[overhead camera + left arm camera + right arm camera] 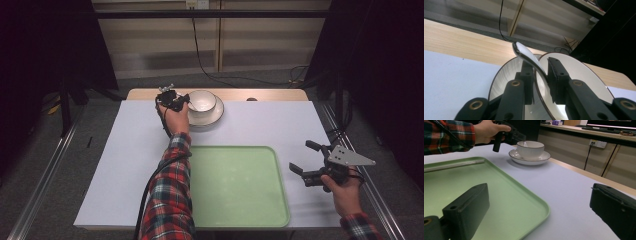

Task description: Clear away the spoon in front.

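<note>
Gripping: a white spoon handle [529,58] is seen between the two black jaws of the left gripper [541,75]; the jaws are drawn close on either side of it, and the pads appear pressed against the handle.
Spoon position: the handle is seen rising out from between the jaws and curving up and left to a rounded tip in the left gripper view; the lower part is hidden behind the jaws.
Bowl: a white bowl [202,101] is set on a white saucer [216,116] with a dark rim, at the far edge of the table, just beyond the left gripper [184,100].
Spoon and bowl: in the right gripper view the spoon [524,143] is seen standing inside the bowl [530,149] at its near-left side, with the left gripper's tip just beside the rim.
Left hand: the left hand [175,119] is stretched forward over the white table cover [125,165], in a red plaid sleeve.
Right gripper: the right gripper [306,159] is held at the right side of the table, well apart from the bowl; its jaws are spread wide with nothing between them.
Tray: a pale green tray [235,185] lies at the near middle of the table, between the two arms, and just beside the right gripper.
Tray contents: nothing can be made out on the tray surface.
</note>
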`<action>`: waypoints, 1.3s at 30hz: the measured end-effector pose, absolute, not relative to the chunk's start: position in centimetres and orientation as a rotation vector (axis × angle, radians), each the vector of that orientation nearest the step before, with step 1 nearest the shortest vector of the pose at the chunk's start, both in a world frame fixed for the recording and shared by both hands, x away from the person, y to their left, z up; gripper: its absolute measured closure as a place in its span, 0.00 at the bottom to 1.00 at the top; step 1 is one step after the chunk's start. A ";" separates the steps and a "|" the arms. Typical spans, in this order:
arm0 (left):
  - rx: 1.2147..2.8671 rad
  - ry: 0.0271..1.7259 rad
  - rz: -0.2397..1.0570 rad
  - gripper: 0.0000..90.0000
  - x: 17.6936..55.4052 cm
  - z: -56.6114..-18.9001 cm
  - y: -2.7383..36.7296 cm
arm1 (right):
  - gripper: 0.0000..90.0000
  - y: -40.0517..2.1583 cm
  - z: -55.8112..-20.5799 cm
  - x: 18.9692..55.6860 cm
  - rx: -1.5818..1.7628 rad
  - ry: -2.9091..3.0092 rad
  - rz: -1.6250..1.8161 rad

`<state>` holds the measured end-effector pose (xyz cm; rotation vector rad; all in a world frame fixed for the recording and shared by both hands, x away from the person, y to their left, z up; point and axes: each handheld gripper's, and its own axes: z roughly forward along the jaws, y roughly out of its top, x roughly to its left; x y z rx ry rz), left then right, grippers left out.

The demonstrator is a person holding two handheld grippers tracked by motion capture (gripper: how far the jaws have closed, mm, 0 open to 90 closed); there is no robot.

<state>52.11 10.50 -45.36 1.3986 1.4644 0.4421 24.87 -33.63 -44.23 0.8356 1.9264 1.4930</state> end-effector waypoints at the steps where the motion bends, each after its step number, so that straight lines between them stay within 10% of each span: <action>1: 1.396 1.465 0.453 0.85 52.1 -45.3 10.4 | 0.02 -33.6 -44.2 24.9 0.834 1.924 1.491; 39: 1.332 1.366 0.447 0.95 52.6 -44.5 7.5 | 0.02 -33.8 -44.2 24.8 0.830 1.924 1.496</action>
